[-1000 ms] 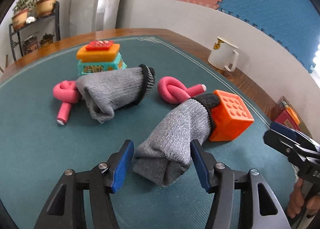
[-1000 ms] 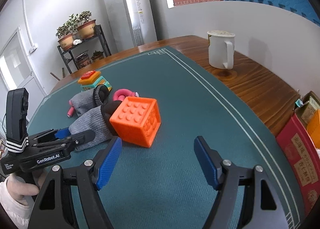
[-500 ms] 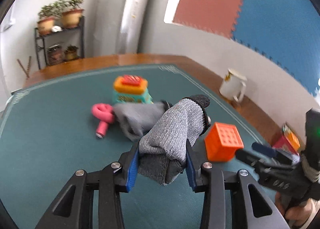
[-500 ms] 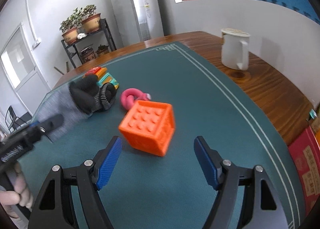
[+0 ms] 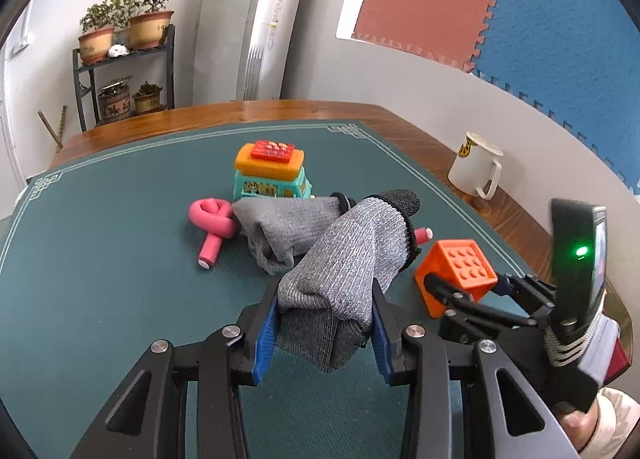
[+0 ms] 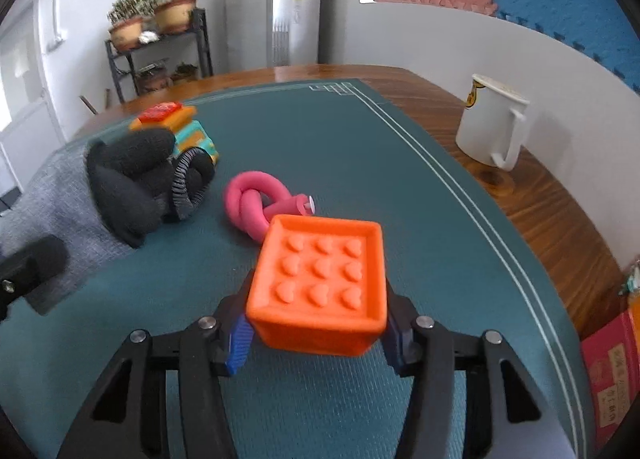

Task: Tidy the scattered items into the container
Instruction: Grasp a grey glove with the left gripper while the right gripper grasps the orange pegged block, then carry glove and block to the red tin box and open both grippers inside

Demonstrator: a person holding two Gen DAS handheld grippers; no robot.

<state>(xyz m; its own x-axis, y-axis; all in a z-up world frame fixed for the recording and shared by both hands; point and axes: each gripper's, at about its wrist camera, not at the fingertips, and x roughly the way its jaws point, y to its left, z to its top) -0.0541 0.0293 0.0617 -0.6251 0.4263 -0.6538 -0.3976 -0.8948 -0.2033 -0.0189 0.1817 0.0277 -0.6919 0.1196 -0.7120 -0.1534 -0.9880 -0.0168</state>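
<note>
Slippage threatens both — left gripper (image 5: 325, 333) pinches only the grey glove's (image 5: 344, 259) cuff, while right gripper (image 6: 316, 333), jaws closing on the orange cube (image 6: 320, 283), holds its 6 o'clock edge.

landmark: toy bus (image 5: 272, 175) on the mat (image 5: 100, 279) | knotted foam tube (image 5: 212, 219) in front of bus, to its left | sock (image 5: 280, 227) just in front of bus, beside that tube | cube (image 6: 320, 287) nearer than bus, to its right | mug (image 5: 476, 171) far right of bus, off the mat, on the table (image 5: 512, 219)
</note>
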